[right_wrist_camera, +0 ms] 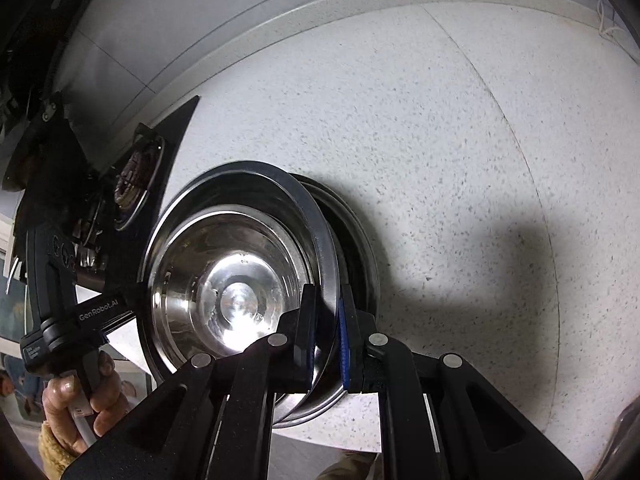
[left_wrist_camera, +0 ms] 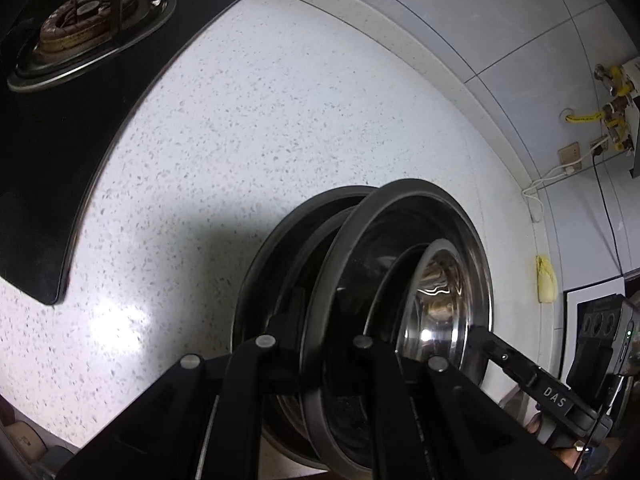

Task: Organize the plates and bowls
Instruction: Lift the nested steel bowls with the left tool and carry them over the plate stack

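A steel plate point(left_wrist_camera: 400, 216) with a steel bowl point(left_wrist_camera: 436, 300) in it is held tilted just above a second steel plate point(left_wrist_camera: 280, 248) that lies on the white speckled counter point(left_wrist_camera: 280, 120). My left gripper point(left_wrist_camera: 316, 344) is shut on the near rim of the upper plate. My right gripper point(right_wrist_camera: 326, 320) is shut on the opposite rim of the same plate point(right_wrist_camera: 280, 184), with the shiny bowl point(right_wrist_camera: 236, 296) inside it and the lower plate point(right_wrist_camera: 360, 240) behind. The right gripper also shows at the right edge of the left wrist view point(left_wrist_camera: 476, 340).
A black gas hob point(left_wrist_camera: 80, 92) with a burner point(left_wrist_camera: 88, 16) lies at the counter's left. A tiled wall point(left_wrist_camera: 500, 20) with yellow gas fittings point(left_wrist_camera: 612, 112) runs behind. The counter's front edge point(right_wrist_camera: 340, 428) is just under the plates.
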Tool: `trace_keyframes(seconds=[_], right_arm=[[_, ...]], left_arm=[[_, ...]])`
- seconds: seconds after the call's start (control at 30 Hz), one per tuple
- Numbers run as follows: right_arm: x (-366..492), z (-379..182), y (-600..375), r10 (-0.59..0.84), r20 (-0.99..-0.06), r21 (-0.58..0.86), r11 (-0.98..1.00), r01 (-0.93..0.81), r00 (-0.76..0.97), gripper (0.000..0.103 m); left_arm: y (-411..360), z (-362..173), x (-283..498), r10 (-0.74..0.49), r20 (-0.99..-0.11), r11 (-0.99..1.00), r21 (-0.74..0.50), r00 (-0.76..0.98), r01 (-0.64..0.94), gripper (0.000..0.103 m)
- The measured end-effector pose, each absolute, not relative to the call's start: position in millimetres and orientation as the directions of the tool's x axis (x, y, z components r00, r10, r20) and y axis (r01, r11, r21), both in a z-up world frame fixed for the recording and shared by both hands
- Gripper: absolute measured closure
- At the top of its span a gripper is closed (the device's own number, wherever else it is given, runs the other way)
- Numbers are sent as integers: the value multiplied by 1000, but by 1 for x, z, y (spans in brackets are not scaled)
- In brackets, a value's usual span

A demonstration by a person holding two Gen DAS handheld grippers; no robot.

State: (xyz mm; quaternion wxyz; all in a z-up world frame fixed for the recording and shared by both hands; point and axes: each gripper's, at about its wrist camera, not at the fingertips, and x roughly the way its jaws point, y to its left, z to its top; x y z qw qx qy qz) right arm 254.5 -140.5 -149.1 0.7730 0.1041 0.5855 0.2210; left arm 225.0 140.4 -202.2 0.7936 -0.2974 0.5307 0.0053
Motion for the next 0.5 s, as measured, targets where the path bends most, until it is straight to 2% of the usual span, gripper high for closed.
trace_keyframes(seconds=[0.4, 0.5], right_arm=[[247, -151, -145, 446, -862, 402, 891, -212, 240, 94], [248, -152, -141, 449, -861, 407, 890, -205, 240, 94]], left_arm=[[127, -203, 228, -275, -855, 856, -426, 440, -292, 96], [130, -202, 228, -282, -848, 853, -436, 450, -287, 93]])
